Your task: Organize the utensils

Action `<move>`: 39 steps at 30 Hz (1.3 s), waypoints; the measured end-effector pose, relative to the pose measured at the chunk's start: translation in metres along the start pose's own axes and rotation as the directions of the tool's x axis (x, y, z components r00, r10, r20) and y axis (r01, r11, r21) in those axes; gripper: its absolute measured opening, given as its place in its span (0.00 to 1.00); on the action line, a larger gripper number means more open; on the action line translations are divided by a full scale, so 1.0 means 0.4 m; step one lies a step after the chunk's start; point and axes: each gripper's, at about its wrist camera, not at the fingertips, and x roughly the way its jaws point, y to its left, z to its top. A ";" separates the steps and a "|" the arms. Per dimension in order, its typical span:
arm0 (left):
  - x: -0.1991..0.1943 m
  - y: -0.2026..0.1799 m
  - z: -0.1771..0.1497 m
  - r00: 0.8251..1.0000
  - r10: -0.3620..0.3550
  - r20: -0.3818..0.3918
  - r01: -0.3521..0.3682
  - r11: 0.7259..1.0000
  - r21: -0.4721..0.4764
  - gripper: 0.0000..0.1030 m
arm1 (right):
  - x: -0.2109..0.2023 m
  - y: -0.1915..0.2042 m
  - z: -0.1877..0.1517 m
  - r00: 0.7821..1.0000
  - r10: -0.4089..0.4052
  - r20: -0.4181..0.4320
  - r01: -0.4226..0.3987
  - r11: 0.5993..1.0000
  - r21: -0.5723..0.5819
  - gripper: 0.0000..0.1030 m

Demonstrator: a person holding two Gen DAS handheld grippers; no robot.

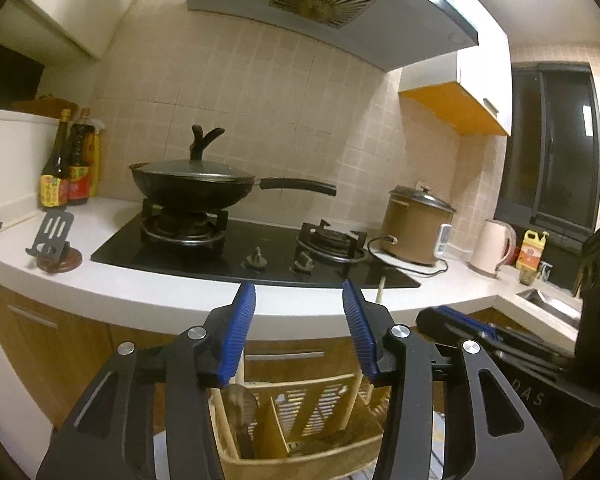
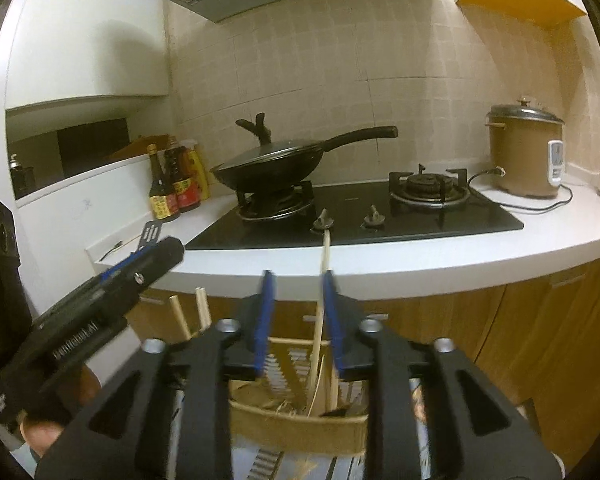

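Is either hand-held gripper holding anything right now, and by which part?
Left hand-held gripper is open and empty. A chopstick stands between the right hand-held gripper's open jaws, beside one pad; not clamped.

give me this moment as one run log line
left gripper: open, empty, above utensil basket | right gripper: open around chopstick standing in basket | phase: placing utensils

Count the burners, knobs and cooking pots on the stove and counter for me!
Round black gas burners: 2
Small grey stove knobs: 2
Black lidded wok: 1
Brown rice cooker: 1
Total: 6
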 end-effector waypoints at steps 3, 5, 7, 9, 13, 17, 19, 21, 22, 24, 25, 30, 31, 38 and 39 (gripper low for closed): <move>-0.046 0.005 0.009 1.000 -0.017 0.009 0.017 1.000 -0.016 0.47 | -0.042 0.004 -0.011 1.000 0.008 -0.002 -0.008 1.000 -0.003 0.26; -0.081 0.006 0.008 1.000 -0.021 0.013 0.021 1.000 -0.019 0.48 | -0.070 0.006 -0.022 1.000 0.015 -0.006 -0.015 1.000 0.000 0.30; -0.118 0.007 0.003 1.000 -0.022 0.016 0.023 1.000 -0.021 0.49 | -0.104 0.007 -0.040 1.000 0.015 -0.010 -0.015 1.000 0.001 0.39; -0.154 0.010 -0.007 1.000 -0.022 0.015 0.022 0.999 -0.030 0.51 | -0.139 0.009 -0.062 1.000 0.007 -0.005 -0.007 1.000 -0.003 0.46; -0.214 0.012 -0.039 1.000 -0.013 0.003 0.013 0.999 -0.046 0.58 | -0.194 0.021 -0.116 1.000 0.007 -0.019 -0.007 1.000 -0.011 0.51; -0.276 0.011 -0.094 1.000 -0.009 -0.002 0.009 0.997 -0.074 0.62 | -0.242 0.043 -0.196 1.000 -0.014 -0.028 0.013 0.999 -0.038 0.64; -0.306 0.003 -0.122 1.000 0.006 -0.005 -0.006 0.998 -0.067 0.64 | -0.261 0.051 -0.226 0.999 -0.029 -0.028 0.028 0.998 -0.048 0.68; -0.330 -0.010 -0.144 1.000 0.025 0.000 -0.024 0.999 -0.044 0.67 | -0.277 0.056 -0.257 0.999 -0.037 -0.027 0.036 0.998 -0.045 0.71; -0.341 -0.017 -0.153 0.999 0.038 0.004 -0.038 0.999 -0.031 0.70 | -0.285 0.056 -0.271 0.999 -0.040 -0.025 0.039 0.999 -0.038 0.73; -0.367 -0.036 -0.176 0.996 0.080 0.027 -0.081 0.997 0.003 0.75 | -0.294 0.050 -0.291 0.998 -0.054 -0.015 0.054 0.998 -0.022 0.75; -0.378 -0.042 -0.183 0.994 0.098 0.039 -0.099 0.995 0.015 0.78 | -0.299 0.050 -0.302 0.998 -0.070 -0.007 0.070 0.997 -0.019 0.75; -0.409 -0.082 -0.240 0.979 0.182 0.092 -0.189 0.979 0.079 0.88 | -0.339 0.051 -0.350 0.976 -0.184 0.118 0.190 0.981 -0.036 0.82; -0.410 -0.086 -0.250 0.976 0.192 0.098 -0.200 0.976 0.080 0.89 | -0.350 0.054 -0.361 0.963 -0.215 0.161 0.224 0.974 -0.041 0.84; -0.383 -0.101 -0.329 0.953 0.277 0.125 -0.290 0.952 0.099 0.90 | -0.368 0.030 -0.402 0.945 -0.249 0.211 0.259 0.966 -0.020 0.89; -0.372 -0.101 -0.337 0.950 0.287 0.121 -0.299 0.949 0.103 0.91 | -0.366 0.020 -0.403 0.949 -0.243 0.201 0.251 0.968 -0.013 0.89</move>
